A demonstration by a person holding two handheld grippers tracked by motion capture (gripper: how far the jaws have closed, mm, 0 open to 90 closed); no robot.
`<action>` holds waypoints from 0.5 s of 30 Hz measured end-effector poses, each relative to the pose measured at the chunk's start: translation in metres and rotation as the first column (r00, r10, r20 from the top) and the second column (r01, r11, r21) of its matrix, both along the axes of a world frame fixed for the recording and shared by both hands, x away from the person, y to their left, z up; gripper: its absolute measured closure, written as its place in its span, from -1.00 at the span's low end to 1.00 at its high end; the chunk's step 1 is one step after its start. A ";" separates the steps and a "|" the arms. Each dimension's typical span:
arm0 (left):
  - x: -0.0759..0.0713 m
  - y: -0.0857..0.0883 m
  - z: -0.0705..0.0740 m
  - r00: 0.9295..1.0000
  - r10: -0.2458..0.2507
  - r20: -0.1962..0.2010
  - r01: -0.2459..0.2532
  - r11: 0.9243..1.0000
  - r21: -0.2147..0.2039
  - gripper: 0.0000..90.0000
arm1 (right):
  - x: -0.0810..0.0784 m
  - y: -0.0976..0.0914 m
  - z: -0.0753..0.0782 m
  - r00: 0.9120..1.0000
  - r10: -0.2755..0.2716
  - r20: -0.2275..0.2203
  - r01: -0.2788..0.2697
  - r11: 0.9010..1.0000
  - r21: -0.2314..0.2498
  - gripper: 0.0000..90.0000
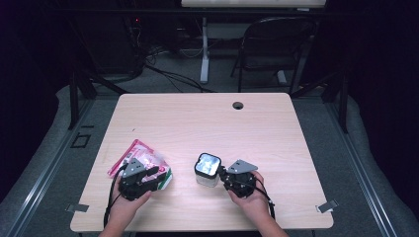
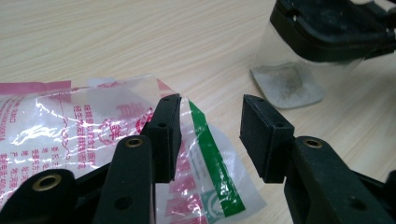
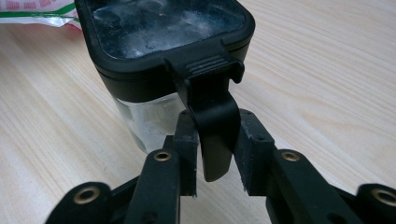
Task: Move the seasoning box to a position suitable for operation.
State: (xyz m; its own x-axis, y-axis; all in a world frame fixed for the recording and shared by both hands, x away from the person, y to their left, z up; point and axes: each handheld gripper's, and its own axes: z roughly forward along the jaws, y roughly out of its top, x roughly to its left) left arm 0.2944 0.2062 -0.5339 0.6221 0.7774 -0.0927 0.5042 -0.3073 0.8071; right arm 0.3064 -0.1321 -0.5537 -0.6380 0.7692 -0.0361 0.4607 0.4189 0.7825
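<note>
One jar [image 1: 207, 169] and one plastic bag [image 1: 143, 159] sat on the surface [image 1: 207, 123]; right gripper [image 3: 216, 156] fingers pinched the jar's lid tab [image 3: 212, 126], left gripper [image 2: 210, 135] fingers gaped over the bag.

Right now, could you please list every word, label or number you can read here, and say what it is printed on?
Nothing can be read for certain.
Plastic bag: rows of red printed characters and a round green-and-white mark near its lower corner, all too small and creased to read.
Clear container with the black lid: no lettering visible.
Grippers and table: no markings visible.
</note>
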 end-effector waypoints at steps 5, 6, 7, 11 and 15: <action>-0.005 0.006 -0.006 1.000 0.000 -0.015 0.000 1.000 0.005 0.29 | 0.000 -0.003 0.001 0.998 0.054 -0.016 -0.054 0.999 -0.003 0.62; -0.005 0.006 -0.006 1.000 0.000 -0.015 0.000 1.000 0.005 0.29 | 0.000 -0.003 0.001 0.998 0.054 -0.016 -0.054 0.999 -0.003 0.62; -0.006 0.007 -0.007 1.000 0.001 -0.016 -0.001 1.000 -0.007 0.29 | -0.001 -0.003 0.002 0.998 0.064 -0.018 -0.064 0.998 -0.010 0.62; -0.007 0.012 -0.008 1.000 0.006 -0.014 -0.006 1.000 -0.024 0.28 | -0.006 -0.003 0.003 0.994 0.108 -0.027 -0.108 0.994 -0.004 0.62; -0.009 0.013 -0.007 1.000 0.006 -0.008 -0.006 0.999 -0.035 0.24 | -0.012 -0.005 0.005 0.984 0.174 -0.043 -0.174 0.985 0.009 0.62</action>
